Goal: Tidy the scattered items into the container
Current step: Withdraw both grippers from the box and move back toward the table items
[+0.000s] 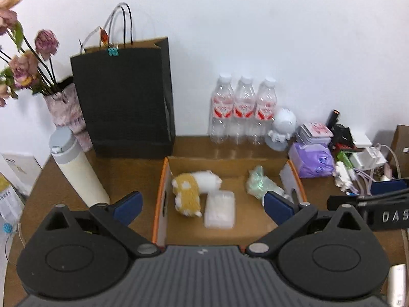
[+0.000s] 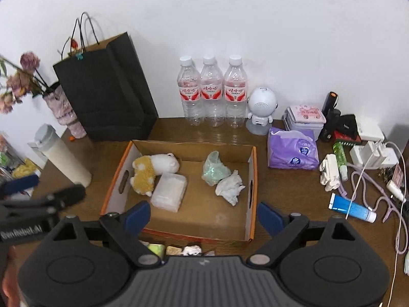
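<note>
Hovering above the cardboard box (image 2: 251, 186), both tongs stand spread wide and hold nothing: the left tongs (image 1: 203, 206) and the right tongs (image 2: 204, 216) each frame the box between their blue pads. Inside lie a plush toy (image 2: 153, 170), a clear plastic case (image 2: 168, 192), a green wrapper (image 2: 213, 170) and a crumpled tissue (image 2: 230, 188). The step in hand appears to be a search for the next loose item. Small scraps (image 2: 190, 250) lie on the counter (image 2: 288, 184) just before the box's near wall, almost under the right tongs. Reaching them likely calls for a retreat and a downward tilt.
</note>
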A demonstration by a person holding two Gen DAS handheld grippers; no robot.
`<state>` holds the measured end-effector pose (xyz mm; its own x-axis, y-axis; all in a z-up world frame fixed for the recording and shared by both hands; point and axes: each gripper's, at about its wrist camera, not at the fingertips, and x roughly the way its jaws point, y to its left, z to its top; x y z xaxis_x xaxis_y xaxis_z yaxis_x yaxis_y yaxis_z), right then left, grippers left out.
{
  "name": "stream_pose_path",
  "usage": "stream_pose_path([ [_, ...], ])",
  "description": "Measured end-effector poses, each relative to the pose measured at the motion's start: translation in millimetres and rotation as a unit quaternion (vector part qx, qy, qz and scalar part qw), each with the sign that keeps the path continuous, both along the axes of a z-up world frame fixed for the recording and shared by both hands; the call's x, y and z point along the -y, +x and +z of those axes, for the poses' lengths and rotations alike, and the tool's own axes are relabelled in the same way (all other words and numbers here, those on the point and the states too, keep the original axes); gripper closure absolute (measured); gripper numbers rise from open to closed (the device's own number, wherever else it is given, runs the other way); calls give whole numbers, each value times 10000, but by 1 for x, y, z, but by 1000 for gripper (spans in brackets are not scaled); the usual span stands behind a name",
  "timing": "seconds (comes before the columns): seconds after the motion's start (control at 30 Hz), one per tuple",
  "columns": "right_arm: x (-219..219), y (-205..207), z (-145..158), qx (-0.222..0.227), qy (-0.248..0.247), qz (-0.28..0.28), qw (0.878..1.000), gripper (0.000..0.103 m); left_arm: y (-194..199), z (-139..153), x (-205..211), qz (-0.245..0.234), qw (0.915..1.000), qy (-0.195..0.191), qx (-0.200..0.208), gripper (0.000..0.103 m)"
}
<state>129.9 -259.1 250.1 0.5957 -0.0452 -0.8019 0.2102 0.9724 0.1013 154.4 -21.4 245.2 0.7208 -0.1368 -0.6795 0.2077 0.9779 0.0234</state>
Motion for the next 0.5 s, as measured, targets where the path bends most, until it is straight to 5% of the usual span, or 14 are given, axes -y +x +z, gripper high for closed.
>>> stream_pose_path([
  [0.2, -14, -25, -23, 978, -658, 13, 9930, 12, -31, -25, -2, 22, 9916, -34, 1296, 0],
  [0.5, -20, -59, -85, 2254, -528, -135, 9727, 12, -62, -79, -10, 13, 9767, -408, 2109, 0],
])
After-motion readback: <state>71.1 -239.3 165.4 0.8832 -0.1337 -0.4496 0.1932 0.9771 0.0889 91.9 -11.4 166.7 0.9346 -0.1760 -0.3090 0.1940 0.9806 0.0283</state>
